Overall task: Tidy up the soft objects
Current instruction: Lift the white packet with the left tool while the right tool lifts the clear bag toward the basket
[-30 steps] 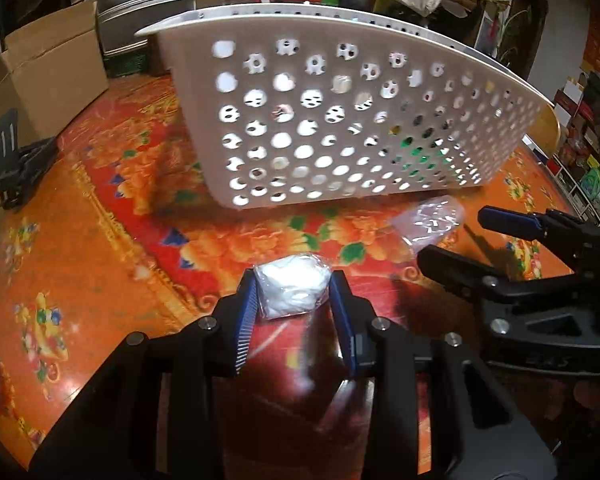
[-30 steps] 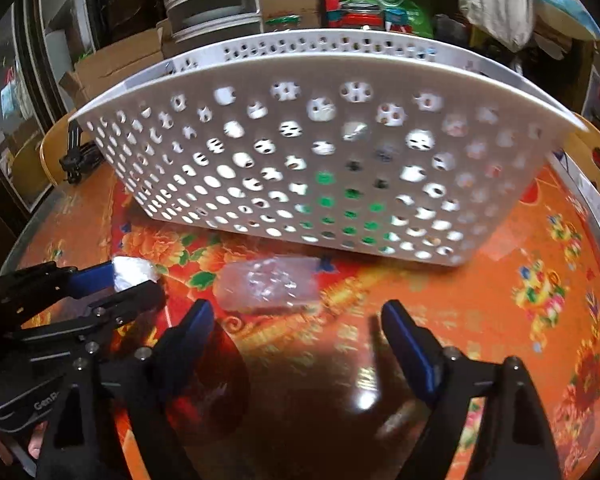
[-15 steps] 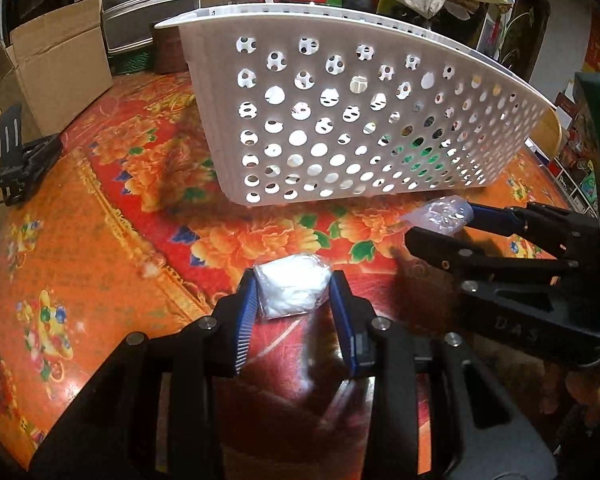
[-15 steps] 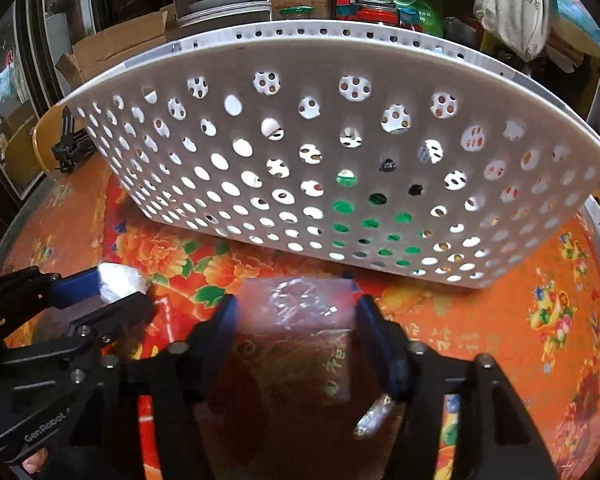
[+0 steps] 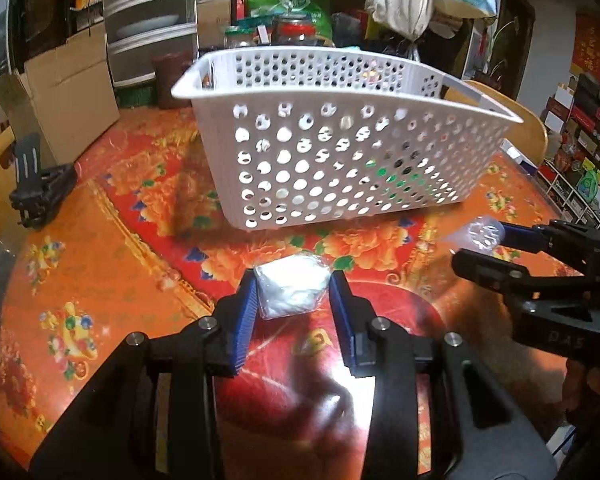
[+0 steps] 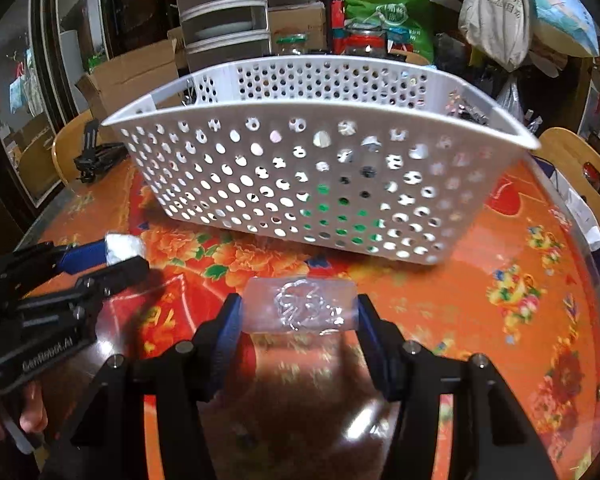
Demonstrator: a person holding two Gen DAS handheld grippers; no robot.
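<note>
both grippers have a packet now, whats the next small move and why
Probably lift both forward over the near rim of the white basket. The left gripper is shut on the white packet, the right gripper on the clear packet. Both sit in front of the basket wall, below its rim, so they need height before release.

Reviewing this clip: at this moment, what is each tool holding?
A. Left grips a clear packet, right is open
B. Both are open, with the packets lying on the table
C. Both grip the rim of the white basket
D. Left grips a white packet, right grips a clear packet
D. The left tool is closed on the white packet, and the right tool pinches the clear packet, both short of the white basket.
</note>
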